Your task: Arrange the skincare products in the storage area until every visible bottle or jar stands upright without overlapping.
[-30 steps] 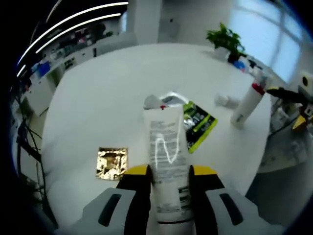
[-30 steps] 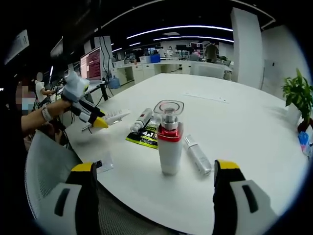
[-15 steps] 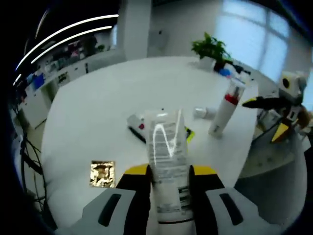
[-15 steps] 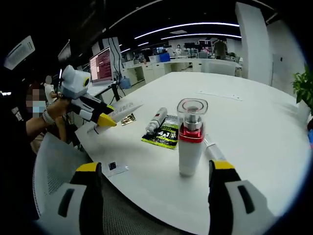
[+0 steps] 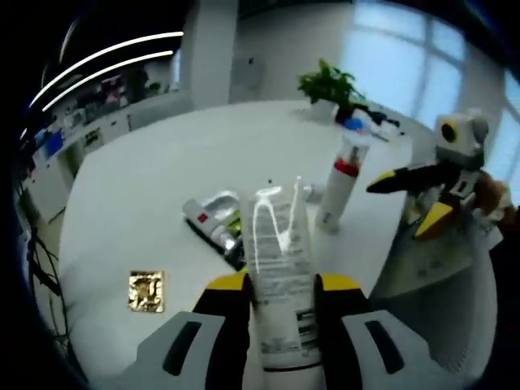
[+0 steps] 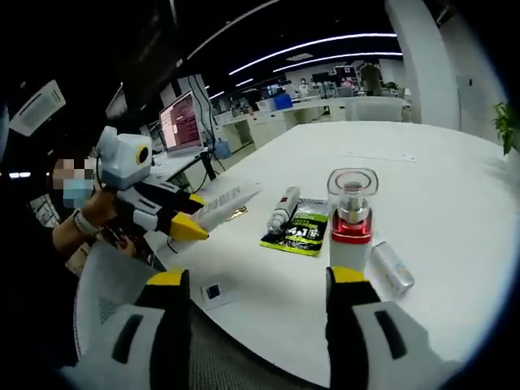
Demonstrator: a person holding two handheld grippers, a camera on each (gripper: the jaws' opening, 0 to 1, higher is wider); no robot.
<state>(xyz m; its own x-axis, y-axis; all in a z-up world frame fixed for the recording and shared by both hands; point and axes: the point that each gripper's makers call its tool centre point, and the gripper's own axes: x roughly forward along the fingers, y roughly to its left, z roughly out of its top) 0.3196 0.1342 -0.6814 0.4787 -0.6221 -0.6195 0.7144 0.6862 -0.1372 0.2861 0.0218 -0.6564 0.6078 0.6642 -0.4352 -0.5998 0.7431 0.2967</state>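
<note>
Here the left gripper (image 5: 279, 294) jaws pinch a white tube (image 5: 279, 260) above the table (image 5: 146, 187); right gripper (image 6: 260, 280) jaws spread.

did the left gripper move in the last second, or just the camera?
Yes. In the right gripper view the left gripper, shut on the white tube, has come in toward the green sachet on the table.

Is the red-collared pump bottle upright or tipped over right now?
Upright: the pump bottle stands on its base on the table, clear cap on top.
</note>
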